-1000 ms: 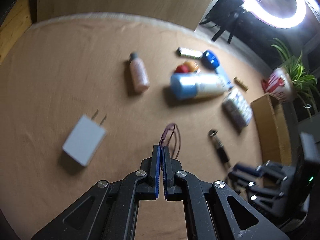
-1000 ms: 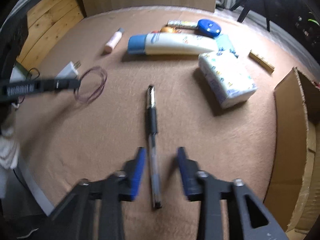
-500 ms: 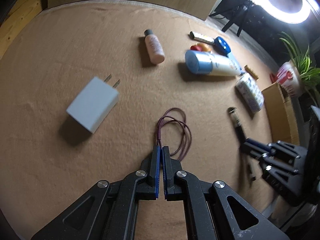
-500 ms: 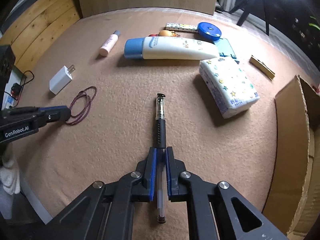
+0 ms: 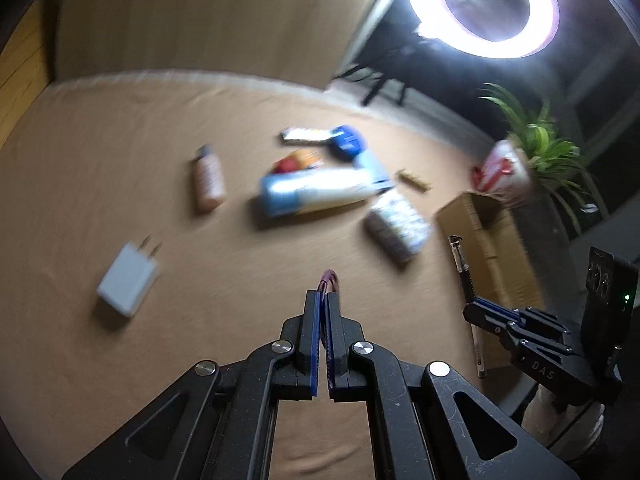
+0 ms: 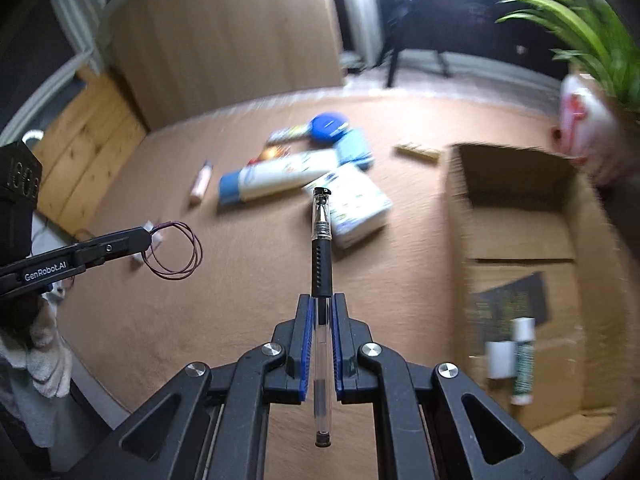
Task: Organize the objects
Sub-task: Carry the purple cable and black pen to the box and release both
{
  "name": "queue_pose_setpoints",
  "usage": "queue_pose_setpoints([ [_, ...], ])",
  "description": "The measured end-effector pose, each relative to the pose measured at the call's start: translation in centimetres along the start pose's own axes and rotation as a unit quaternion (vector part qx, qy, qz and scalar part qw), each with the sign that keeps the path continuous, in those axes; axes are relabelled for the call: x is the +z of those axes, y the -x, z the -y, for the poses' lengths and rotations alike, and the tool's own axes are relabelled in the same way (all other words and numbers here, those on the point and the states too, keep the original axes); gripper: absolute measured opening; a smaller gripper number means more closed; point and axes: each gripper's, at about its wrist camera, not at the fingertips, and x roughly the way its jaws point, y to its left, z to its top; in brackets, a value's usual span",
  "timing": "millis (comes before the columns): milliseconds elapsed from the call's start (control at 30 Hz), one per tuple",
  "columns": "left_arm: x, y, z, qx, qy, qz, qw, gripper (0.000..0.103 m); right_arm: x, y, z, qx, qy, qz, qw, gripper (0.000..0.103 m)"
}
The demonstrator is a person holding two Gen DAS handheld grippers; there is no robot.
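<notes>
My right gripper point(image 6: 321, 300) is shut on a clear pen with a black grip point(image 6: 321, 240), held off the brown mat and pointing away from me. From the left wrist view the same pen point(image 5: 460, 256) sticks up out of the right gripper point(image 5: 478, 306) beside the cardboard box point(image 5: 492, 236). My left gripper point(image 5: 323, 296) is shut on a thin purple loop of cord point(image 5: 329, 279). In the right wrist view the cord loop point(image 6: 176, 250) hangs in the air from the left gripper point(image 6: 146, 236), above the mat.
An open cardboard box point(image 6: 516, 216) at the right holds small tubes point(image 6: 522, 360). On the mat lie a white-and-blue tube point(image 6: 276, 176), a tissue pack point(image 6: 352, 204), a blue round case point(image 6: 329, 126), a small pink bottle point(image 5: 208, 180) and a white plug adapter point(image 5: 128, 278). A potted plant point(image 5: 532, 152) stands behind the box.
My right gripper closed on the pen and lifted it off the mat toward the box. The left gripper rose with the cord loop, which now hangs clear of the mat.
</notes>
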Motion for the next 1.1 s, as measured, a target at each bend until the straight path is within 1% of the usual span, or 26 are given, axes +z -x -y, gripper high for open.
queue_pose_setpoints([
  [100,1.0,-0.2,2.7,-0.019,-0.022,0.005,0.9996,0.002,0.0,2.1,2.3,-0.018,-0.020,0.020,0.999,0.008],
  [133,1.4,-0.4,3.9,-0.030,-0.030,0.005,0.9991,0.002,-0.1,2.9,3.2,-0.025,-0.028,0.027,0.999,0.008],
  [267,2.5,-1.1,7.7,-0.054,-0.056,0.008,0.9969,0.002,-0.8,4.9,7.2,-0.058,-0.063,0.043,0.995,0.008],
  [433,4.1,-3.4,13.3,-0.076,-0.094,0.003,0.9926,0.002,-1.7,5.6,11.7,-0.090,-0.102,0.044,0.990,0.008],
  [567,5.2,-5.6,17.3,-0.093,-0.114,0.001,0.9891,0.002,-2.4,5.5,14.1,-0.101,-0.116,0.038,0.987,0.008],
  [633,5.6,-7.2,19.2,-0.100,-0.120,-0.005,0.9877,0.002,-2.7,5.3,15.3,-0.096,-0.124,0.033,0.987,0.008],
  [733,5.6,-9.3,22.1,-0.095,-0.142,-0.010,0.9853,0.002,-2.8,4.8,16.5,-0.086,-0.135,0.027,0.987,0.008],
  [833,5.6,-11.5,24.2,-0.087,-0.151,-0.019,0.9845,0.002,-2.7,4.2,17.2,-0.081,-0.134,0.023,0.987,0.008],
  [933,5.5,-13.7,25.5,-0.074,-0.158,-0.031,0.9841,0.002,-2.5,3.7,17.7,-0.069,-0.134,0.018,0.988,0.008],
  [1100,5.2,-16.1,26.2,-0.062,-0.161,-0.051,0.9836,0.002,-2.1,2.8,18.1,-0.060,-0.136,0.011,0.989,0.008],
])
